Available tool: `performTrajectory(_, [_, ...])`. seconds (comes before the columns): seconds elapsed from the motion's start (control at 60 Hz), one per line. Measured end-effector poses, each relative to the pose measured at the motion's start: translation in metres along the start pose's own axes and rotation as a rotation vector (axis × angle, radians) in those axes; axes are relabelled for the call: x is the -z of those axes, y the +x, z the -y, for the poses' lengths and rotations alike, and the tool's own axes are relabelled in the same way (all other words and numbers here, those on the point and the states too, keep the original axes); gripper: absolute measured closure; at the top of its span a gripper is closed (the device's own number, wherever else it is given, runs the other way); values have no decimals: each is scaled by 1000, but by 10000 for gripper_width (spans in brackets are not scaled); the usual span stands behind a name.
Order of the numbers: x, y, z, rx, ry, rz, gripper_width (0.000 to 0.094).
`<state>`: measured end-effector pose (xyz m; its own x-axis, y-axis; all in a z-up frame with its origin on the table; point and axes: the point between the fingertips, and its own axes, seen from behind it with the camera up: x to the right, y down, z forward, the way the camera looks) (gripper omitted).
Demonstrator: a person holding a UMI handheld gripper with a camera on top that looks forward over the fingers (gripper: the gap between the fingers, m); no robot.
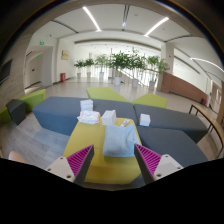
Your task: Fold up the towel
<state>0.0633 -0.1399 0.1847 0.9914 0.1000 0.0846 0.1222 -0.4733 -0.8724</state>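
The tool [109,158] hangs spread wide and grasps nothing, its two pink pads [80,157] apart. Between and just ahead of them, one folded white towel [118,141] lies mid-table on the yellow table [85,140]. Beyond, three small white bundles [88,116] sit on grey sofas [60,112].

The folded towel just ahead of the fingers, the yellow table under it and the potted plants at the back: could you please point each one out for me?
folded towel [118,141]: gripper view, middle of its top face.
yellow table [108,170]: gripper view, bare top between the open fingers.
potted plants [122,62]: gripper view, the central foliage.
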Motion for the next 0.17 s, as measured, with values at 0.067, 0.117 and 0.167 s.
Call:
performTrajectory(0.067, [6,-1,-3,8,-1,16,100])
performTrajectory(0.117, [4,3,-7,0,-14,13,102])
performTrajectory(0.167, [-2,11,-7,-29,-2,13,103])
